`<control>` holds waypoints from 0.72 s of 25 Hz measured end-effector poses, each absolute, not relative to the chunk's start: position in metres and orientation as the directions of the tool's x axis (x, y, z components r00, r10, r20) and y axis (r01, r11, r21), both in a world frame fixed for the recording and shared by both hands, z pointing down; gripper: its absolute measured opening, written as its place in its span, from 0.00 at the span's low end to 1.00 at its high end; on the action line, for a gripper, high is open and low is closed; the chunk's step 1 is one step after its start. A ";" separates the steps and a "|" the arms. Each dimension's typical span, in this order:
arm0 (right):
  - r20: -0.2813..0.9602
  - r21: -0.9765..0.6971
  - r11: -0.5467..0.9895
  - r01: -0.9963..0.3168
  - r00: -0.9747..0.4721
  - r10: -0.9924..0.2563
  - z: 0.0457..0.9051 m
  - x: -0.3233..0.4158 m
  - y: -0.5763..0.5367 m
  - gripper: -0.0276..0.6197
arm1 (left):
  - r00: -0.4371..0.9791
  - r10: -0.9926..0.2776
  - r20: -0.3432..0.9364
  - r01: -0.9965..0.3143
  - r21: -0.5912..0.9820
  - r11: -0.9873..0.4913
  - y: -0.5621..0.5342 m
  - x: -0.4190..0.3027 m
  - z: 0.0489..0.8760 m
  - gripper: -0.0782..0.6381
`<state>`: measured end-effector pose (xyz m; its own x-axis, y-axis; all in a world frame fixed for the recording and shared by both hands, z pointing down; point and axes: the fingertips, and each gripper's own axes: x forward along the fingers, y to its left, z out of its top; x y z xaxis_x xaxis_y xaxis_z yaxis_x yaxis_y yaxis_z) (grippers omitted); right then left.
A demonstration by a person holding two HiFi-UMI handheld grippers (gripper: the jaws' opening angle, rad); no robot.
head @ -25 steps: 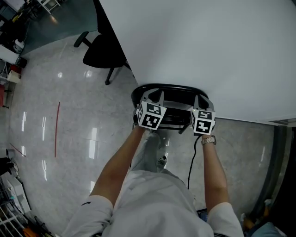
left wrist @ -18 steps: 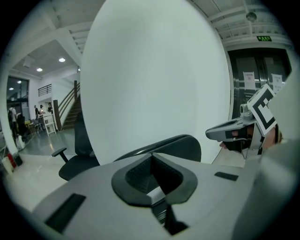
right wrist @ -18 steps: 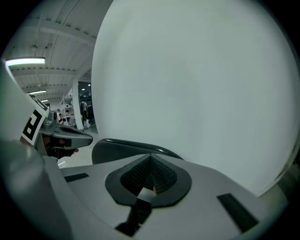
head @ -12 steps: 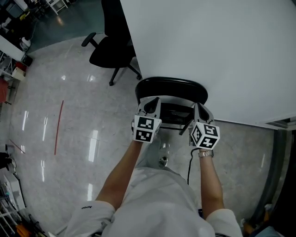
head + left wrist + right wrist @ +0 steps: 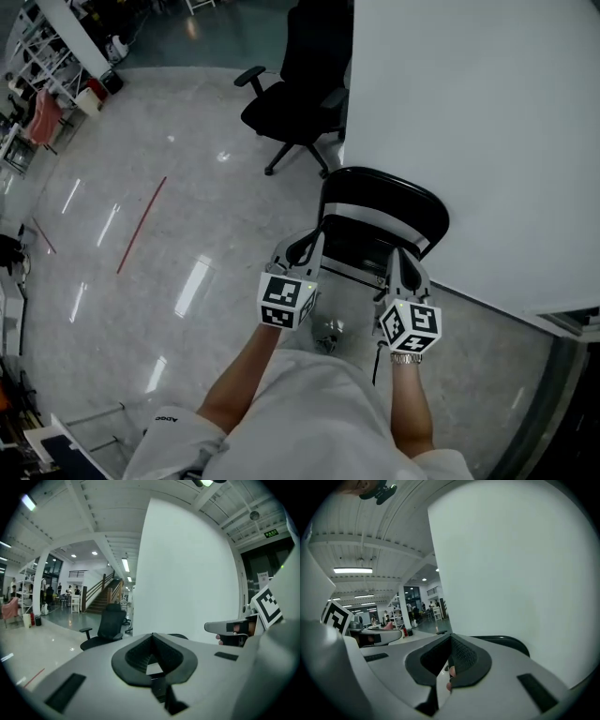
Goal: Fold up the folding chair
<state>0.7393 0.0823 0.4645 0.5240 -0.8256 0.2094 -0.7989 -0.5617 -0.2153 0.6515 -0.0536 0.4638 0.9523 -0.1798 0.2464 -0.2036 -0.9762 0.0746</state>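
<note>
The black folding chair [image 5: 382,199] stands unfolded with its curved backrest against the white wall [image 5: 469,103]. Its seat [image 5: 356,242] faces me. My left gripper [image 5: 307,246] hovers over the seat's front left and my right gripper [image 5: 402,261] over its front right, both pointing at the backrest. In the left gripper view the jaws of my left gripper [image 5: 152,636] are shut with nothing between them, and the backrest top [image 5: 179,636] shows just beyond. The right gripper [image 5: 451,637] is shut too, with the backrest [image 5: 506,642] past it. I cannot tell whether either touches the seat.
A black office chair [image 5: 298,101] on castors stands to the left of the wall's corner, also seen as the office chair [image 5: 107,629]. A red line [image 5: 141,225] marks the glossy floor. A black cable [image 5: 379,360] hangs by my right arm. Shelves line the far left.
Both grippers lifted and drew back toward me from the chair. The head view swung, so the chair now shows more from the front, with seat and backrest apart.
</note>
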 end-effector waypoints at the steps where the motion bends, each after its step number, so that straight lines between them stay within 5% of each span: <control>1: 0.205 -0.214 -0.536 -0.817 0.499 -0.842 0.461 0.728 0.075 0.05 | 0.949 -0.198 0.244 -0.224 0.085 -0.971 -0.059 0.637 0.462 0.13; 18: 0.223 -0.165 0.037 -0.986 -0.073 -0.972 0.451 0.456 -0.109 0.05 | 0.731 -0.649 0.212 -0.675 0.084 -0.733 -0.177 0.329 0.451 0.13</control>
